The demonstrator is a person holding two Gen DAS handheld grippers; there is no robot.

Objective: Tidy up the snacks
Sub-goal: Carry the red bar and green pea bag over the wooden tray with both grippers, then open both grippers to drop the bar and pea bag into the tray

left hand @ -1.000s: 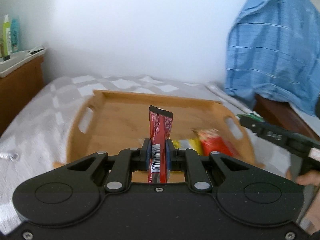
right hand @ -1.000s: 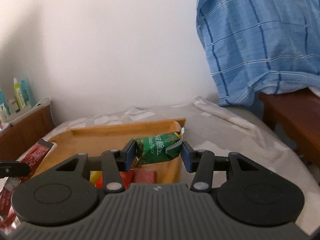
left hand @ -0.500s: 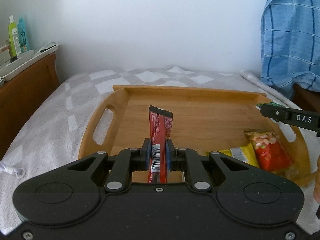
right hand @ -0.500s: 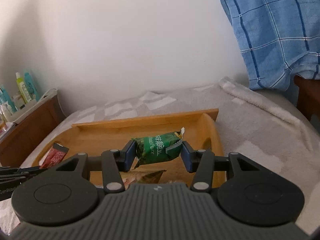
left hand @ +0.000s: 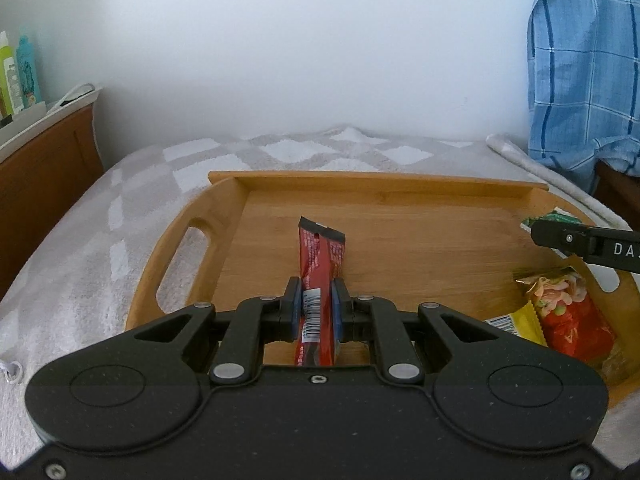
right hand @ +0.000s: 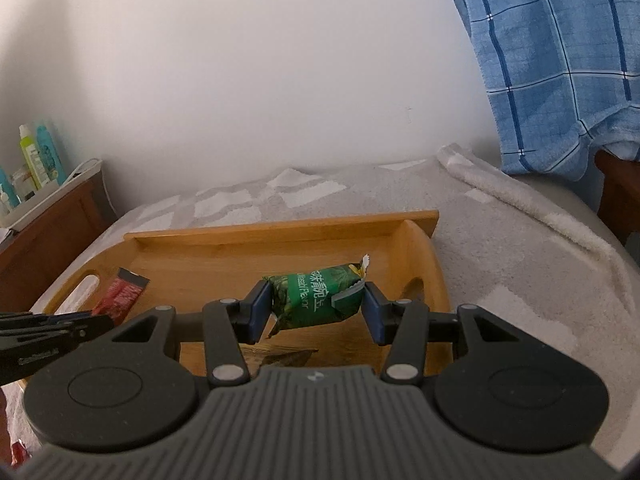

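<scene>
A wooden tray [left hand: 400, 188] with handle slots lies on a grey-and-white blanket; it also shows in the right wrist view [right hand: 280, 230]. My left gripper [left hand: 316, 304] is shut on a long red snack packet [left hand: 320, 256], held upright over the tray's near left part. My right gripper [right hand: 314, 310] is shut on a green snack packet [right hand: 318, 298] above the tray's right side. An orange-red packet [left hand: 568, 312] and a yellow packet [left hand: 520, 322] lie in the tray's right corner. The right gripper's finger [left hand: 584, 240] shows at the left view's right edge.
The blanket [left hand: 100, 248] covers the bed around the tray. A wooden bedside unit [left hand: 40, 160] with a white organizer and bottles [left hand: 16, 76] stands at the left. A blue checked cloth [left hand: 584, 72] hangs at the right over dark wooden furniture [right hand: 616, 188]. A white wall is behind.
Both grippers have moved in over the tray with their packets still held. The tray looks closer and more centred, and the blue cloth has slid toward the right edge.
</scene>
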